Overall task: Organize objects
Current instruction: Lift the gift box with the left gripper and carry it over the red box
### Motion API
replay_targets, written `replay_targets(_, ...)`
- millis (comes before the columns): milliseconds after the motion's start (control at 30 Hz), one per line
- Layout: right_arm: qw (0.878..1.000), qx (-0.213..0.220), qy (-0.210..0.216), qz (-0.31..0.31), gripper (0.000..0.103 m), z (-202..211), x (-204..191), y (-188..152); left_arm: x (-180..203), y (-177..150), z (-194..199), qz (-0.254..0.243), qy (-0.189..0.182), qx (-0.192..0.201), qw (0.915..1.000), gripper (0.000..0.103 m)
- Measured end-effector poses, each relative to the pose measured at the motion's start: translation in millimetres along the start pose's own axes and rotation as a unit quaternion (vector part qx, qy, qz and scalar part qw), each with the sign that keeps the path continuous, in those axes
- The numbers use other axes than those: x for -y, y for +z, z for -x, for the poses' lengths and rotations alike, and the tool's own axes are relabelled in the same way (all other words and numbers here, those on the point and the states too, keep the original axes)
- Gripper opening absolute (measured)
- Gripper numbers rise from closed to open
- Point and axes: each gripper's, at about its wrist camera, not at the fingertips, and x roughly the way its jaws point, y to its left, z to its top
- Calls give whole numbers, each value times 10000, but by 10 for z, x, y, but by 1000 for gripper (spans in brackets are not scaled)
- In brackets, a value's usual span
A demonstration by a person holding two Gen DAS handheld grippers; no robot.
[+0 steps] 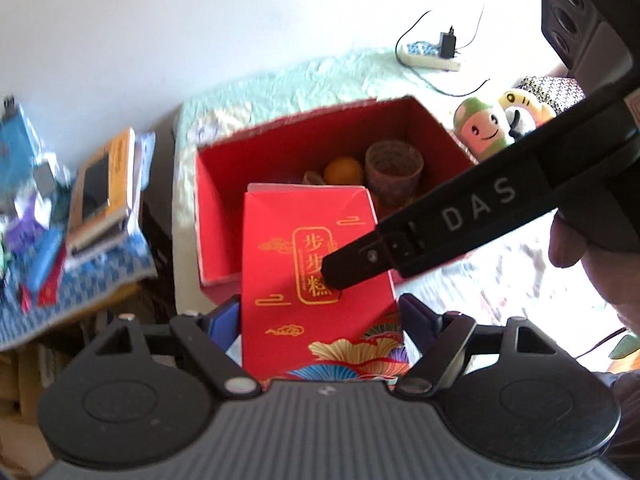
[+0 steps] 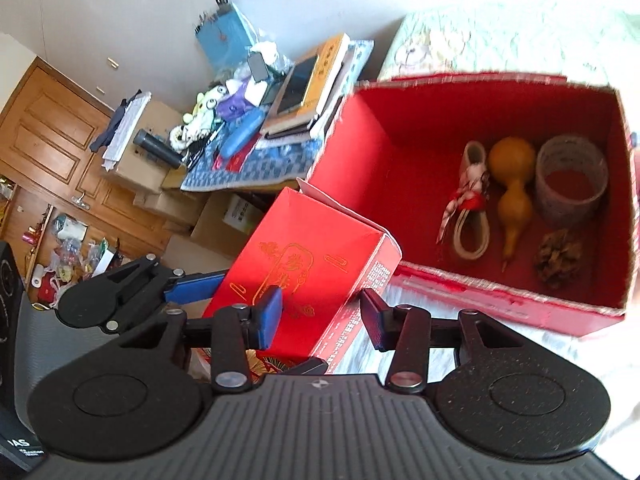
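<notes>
A flat red carton (image 1: 280, 272) with gold print hangs tilted at the near edge of a large open red box (image 1: 212, 208). My left gripper (image 1: 320, 316) is shut on the carton's two long sides, blue pads against it. A black finger of my right gripper (image 1: 352, 264) lies on the printed top face. In the right wrist view the carton (image 2: 304, 256) sits between the pads of my right gripper (image 2: 322, 314), which press its top face and its text side. The left gripper's blue finger (image 2: 192, 290) touches its left side. The box (image 2: 360, 148) holds a gourd (image 2: 514, 176), a patterned cup (image 2: 570, 184), a pine cone (image 2: 558, 260) and a ribboned ornament (image 2: 472, 216).
The box rests on a bed with a pale quilt (image 1: 320, 76). Plush toys (image 1: 486, 130) and a power strip (image 1: 428, 54) lie behind it. A cluttered side table with books (image 1: 104, 188) stands left of the bed. Wooden doors (image 2: 52, 136) and cardboard boxes (image 2: 224, 216) are beyond.
</notes>
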Motion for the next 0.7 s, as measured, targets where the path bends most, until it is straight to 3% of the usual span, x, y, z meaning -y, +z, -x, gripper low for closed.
replay_targets(433, 9958, 774, -494, 45, 47, 61, 209, 356, -26, 566, -359, 3, -80, 441, 9990, 80)
replay_targets(700, 9946, 758, -714, 48, 44, -147, 470, 665, -70, 809, -840, 84, 70, 181, 9998, 80)
